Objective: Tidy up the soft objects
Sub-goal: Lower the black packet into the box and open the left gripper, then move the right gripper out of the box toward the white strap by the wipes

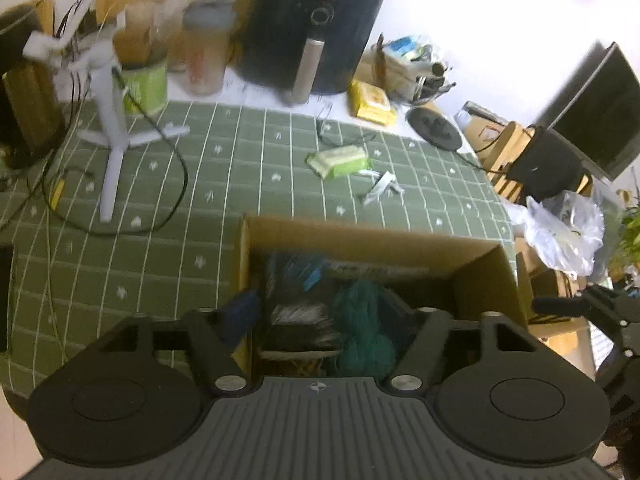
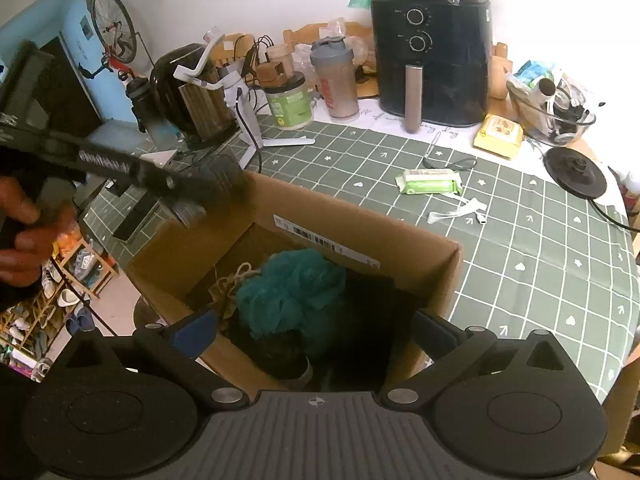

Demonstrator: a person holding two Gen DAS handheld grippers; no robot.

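An open cardboard box (image 1: 360,240) stands at the near edge of the green checked table; it also shows in the right wrist view (image 2: 360,224). Inside lie a teal mesh pouf (image 2: 288,292), also in the left wrist view (image 1: 362,328), a tan rope bundle (image 2: 230,284) and dark soft items (image 1: 296,320). My left gripper (image 1: 324,316) is open and empty, its fingers spread over the box opening. My right gripper (image 2: 312,332) is open and empty above the box's near side. The left gripper also shows from the side in the right wrist view (image 2: 188,188), over the box's far left corner.
On the table beyond the box lie a green wipes pack (image 2: 430,182), white wrapper scraps (image 2: 458,208), a yellow pack (image 2: 498,136) and a black disc (image 2: 576,174). A black air fryer (image 2: 434,60), jars, a shaker bottle and a white stand (image 1: 110,128) with cables stand at the back.
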